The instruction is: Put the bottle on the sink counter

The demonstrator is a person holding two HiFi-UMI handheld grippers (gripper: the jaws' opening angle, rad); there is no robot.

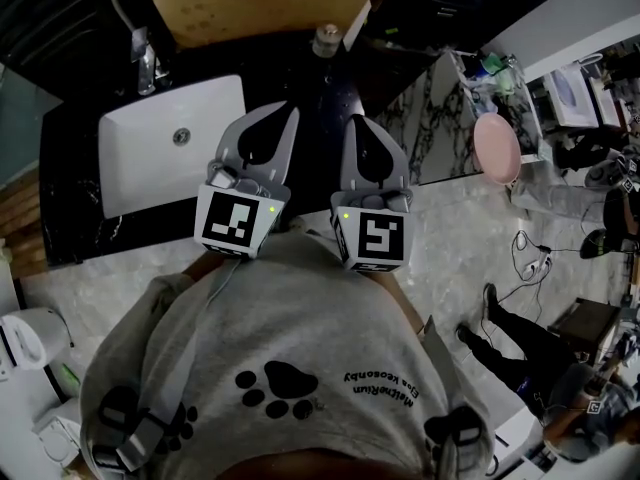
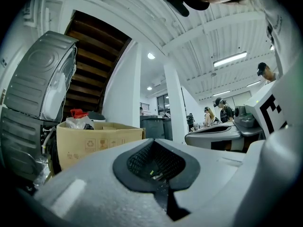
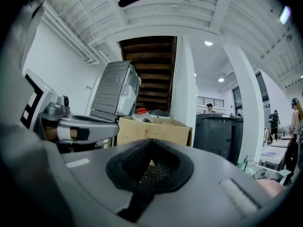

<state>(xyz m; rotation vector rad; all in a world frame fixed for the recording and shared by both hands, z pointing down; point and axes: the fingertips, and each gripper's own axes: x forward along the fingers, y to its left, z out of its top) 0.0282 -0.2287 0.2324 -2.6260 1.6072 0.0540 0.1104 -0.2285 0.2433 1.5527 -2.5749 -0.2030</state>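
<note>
In the head view a small bottle (image 1: 326,40) with a grey cap stands at the back of the dark sink counter (image 1: 320,93), right of the white basin (image 1: 130,158). My left gripper (image 1: 268,128) and right gripper (image 1: 366,133) are held side by side in front of my chest, pointing level over the counter and well short of the bottle. Both have their jaws together with nothing between them. In the left gripper view the left gripper (image 2: 154,162) shows closed grey jaws, and so does the right gripper (image 3: 149,162) in its own view. Neither gripper view shows the bottle.
A faucet (image 1: 148,63) stands behind the basin. An open cardboard box (image 1: 260,3) with bagged items sits beyond the counter, next to a grey machine (image 2: 42,79). A pink round object (image 1: 497,148) and shelves of clutter lie to the right. People stand far off.
</note>
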